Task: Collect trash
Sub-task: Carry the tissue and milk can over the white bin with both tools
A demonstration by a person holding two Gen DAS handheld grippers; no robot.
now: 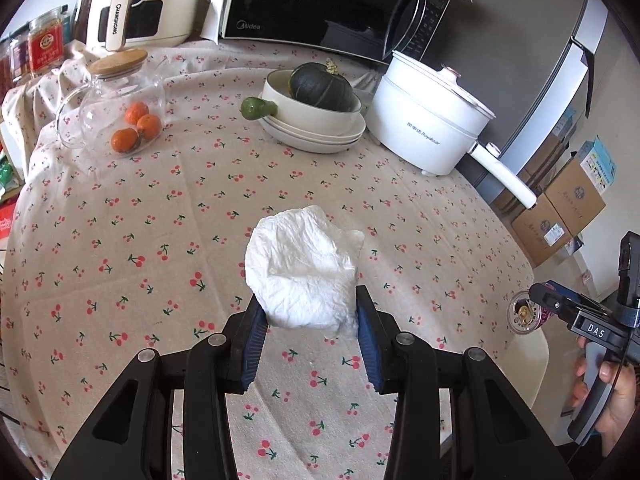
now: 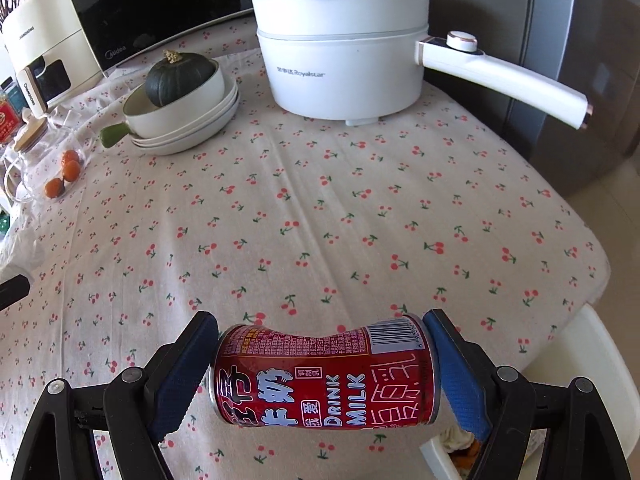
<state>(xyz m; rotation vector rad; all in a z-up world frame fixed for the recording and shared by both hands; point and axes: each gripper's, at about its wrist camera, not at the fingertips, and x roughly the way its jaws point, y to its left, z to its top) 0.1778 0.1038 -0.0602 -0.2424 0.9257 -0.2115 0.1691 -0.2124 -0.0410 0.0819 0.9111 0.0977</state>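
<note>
A crumpled white paper wad (image 1: 304, 268) hangs above the cherry-print tablecloth (image 1: 160, 220), with my left gripper (image 1: 310, 312) shut on its lower part. A dented red milk can (image 2: 324, 376) lies sideways between the blue pads of my right gripper (image 2: 322, 344), which presses on its two ends. In the left wrist view the right gripper (image 1: 534, 306) shows at the right edge beyond the table, with the can's end (image 1: 522, 312) facing me and a hand on its handle. Below it stands a white bin (image 2: 592, 360) with some scraps inside.
At the back stand a white electric pot (image 2: 344, 60) with a long handle, stacked bowls (image 2: 184, 120) holding a dark squash, a glass jar (image 1: 120, 112) with oranges, and a microwave (image 1: 320, 0). Cardboard boxes (image 1: 560, 216) sit on the floor by a grey fridge (image 2: 580, 60).
</note>
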